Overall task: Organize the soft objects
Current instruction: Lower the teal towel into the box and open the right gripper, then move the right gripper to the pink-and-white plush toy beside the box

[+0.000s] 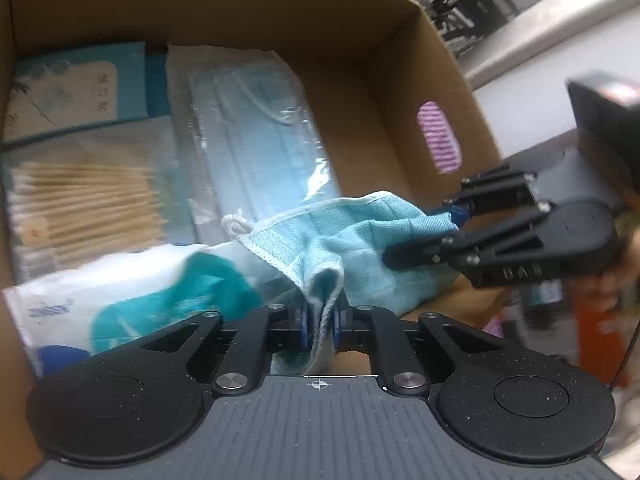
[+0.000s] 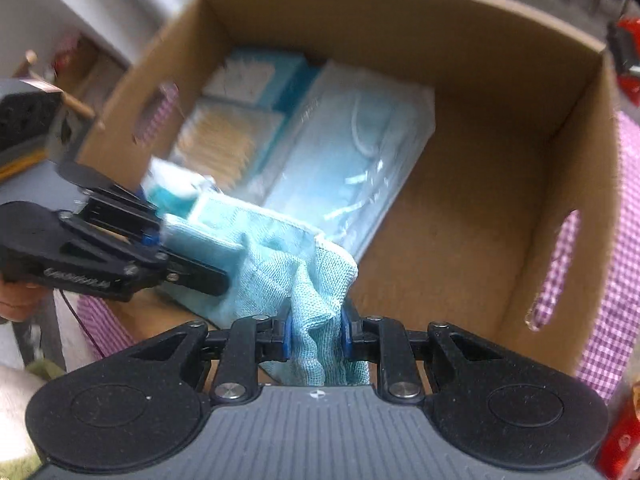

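Note:
A light blue cloth (image 1: 352, 248) hangs stretched between both grippers over the near side of an open cardboard box (image 1: 404, 92). My left gripper (image 1: 322, 322) is shut on one bunched edge of the cloth. My right gripper (image 2: 316, 330) is shut on the other end of the cloth (image 2: 280, 256). In the left wrist view the right gripper (image 1: 444, 226) comes in from the right. In the right wrist view the left gripper (image 2: 176, 252) comes in from the left.
Inside the box (image 2: 480, 92) lie a clear pack of blue face masks (image 1: 256, 128), a bag of cotton swabs (image 1: 84, 204), a teal carton (image 1: 68, 88) and a white-and-teal tissue pack (image 1: 132, 296). The box's right floor (image 2: 448, 232) is bare cardboard. A pink checked cloth (image 2: 616, 280) lies under the box.

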A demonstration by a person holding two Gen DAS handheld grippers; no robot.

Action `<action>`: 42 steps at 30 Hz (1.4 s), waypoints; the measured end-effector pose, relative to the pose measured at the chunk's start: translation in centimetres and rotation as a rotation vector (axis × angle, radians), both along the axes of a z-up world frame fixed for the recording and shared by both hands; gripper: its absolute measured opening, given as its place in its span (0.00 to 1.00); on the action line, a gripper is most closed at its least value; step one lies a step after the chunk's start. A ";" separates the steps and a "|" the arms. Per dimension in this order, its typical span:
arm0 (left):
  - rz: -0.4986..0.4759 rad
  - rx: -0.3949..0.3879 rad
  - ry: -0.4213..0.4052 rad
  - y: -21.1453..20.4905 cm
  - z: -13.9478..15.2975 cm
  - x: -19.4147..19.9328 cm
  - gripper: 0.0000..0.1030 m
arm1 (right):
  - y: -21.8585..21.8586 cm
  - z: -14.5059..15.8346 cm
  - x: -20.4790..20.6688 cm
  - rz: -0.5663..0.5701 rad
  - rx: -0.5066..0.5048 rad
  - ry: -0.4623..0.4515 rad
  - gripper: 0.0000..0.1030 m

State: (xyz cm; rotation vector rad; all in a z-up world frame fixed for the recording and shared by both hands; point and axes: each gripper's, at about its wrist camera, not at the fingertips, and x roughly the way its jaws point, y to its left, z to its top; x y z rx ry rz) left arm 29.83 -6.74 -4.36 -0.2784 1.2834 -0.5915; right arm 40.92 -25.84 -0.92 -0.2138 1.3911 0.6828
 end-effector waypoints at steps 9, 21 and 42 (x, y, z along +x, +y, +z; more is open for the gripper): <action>0.032 -0.030 -0.085 2.0 3.1 -1.2 0.35 | 0.8 -1.4 1.6 -0.021 -0.052 0.037 0.59; -0.045 0.087 -0.239 0.1 3.1 -1.6 0.34 | 2.6 -0.7 0.4 -0.056 0.075 -0.098 0.34; 0.122 0.033 -0.567 3.9 9.7 -9.9 0.96 | -5.3 8.7 -11.6 -0.290 0.415 -0.342 0.61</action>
